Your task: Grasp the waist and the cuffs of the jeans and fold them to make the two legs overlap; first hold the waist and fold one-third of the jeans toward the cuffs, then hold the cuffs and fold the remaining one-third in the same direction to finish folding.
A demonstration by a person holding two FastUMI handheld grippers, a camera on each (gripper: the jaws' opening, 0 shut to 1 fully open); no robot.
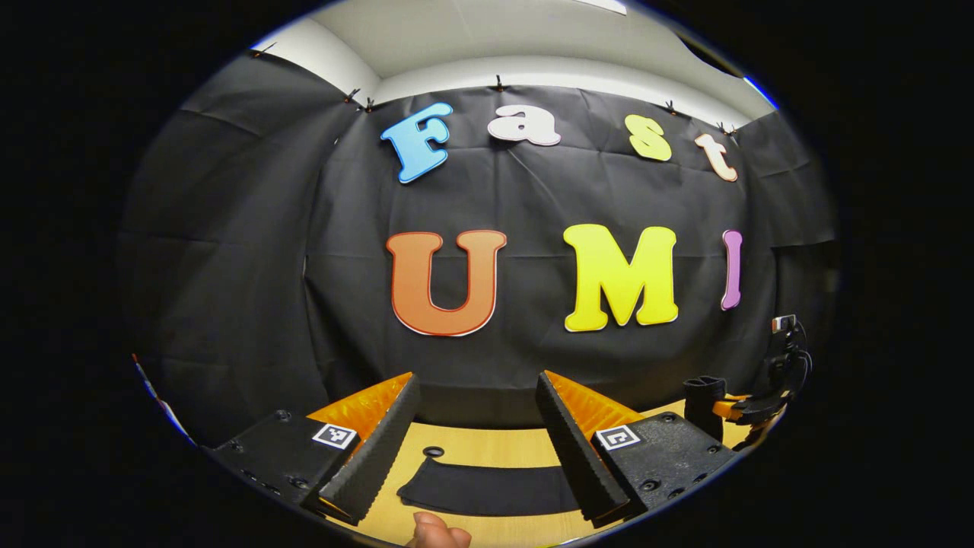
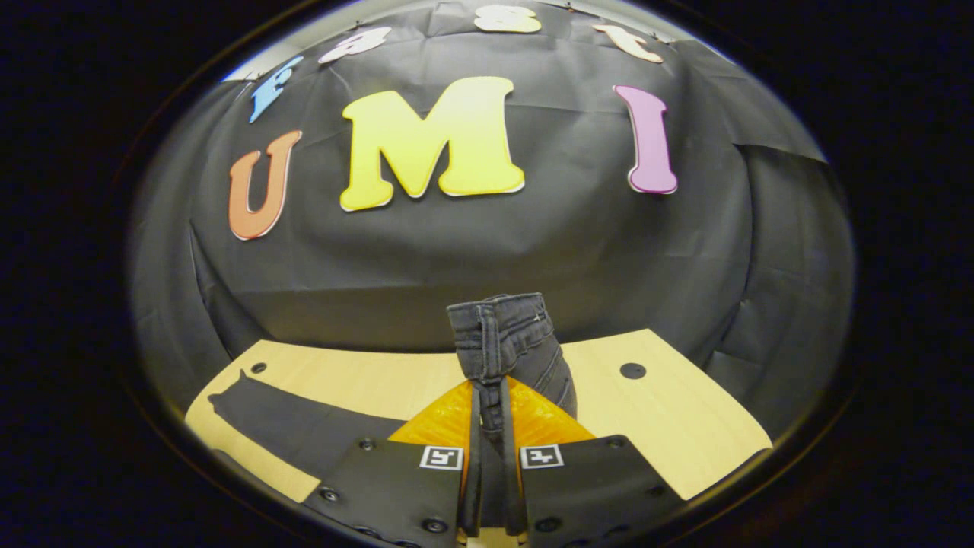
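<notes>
In the right gripper view, my right gripper [image 2: 489, 396] is shut on the waist end of the dark jeans [image 2: 506, 335], which stands bunched up above the fingertips. The rest of the jeans trails left as a flat leg [image 2: 297, 426] on the wooden table [image 2: 670, 426]. In the left gripper view, my left gripper [image 1: 477, 380] is open above the table [image 1: 487, 445], and a flat dark part of the jeans [image 1: 487, 487] lies below and between its fingers, untouched. The right gripper [image 1: 719, 407] shows far off at the right.
A fingertip of the person's hand [image 1: 437, 530] pokes in at the bottom edge of the left gripper view. Small round holes [image 2: 632, 371] mark the tabletop. The black cloth wall stands close behind the table's far edge.
</notes>
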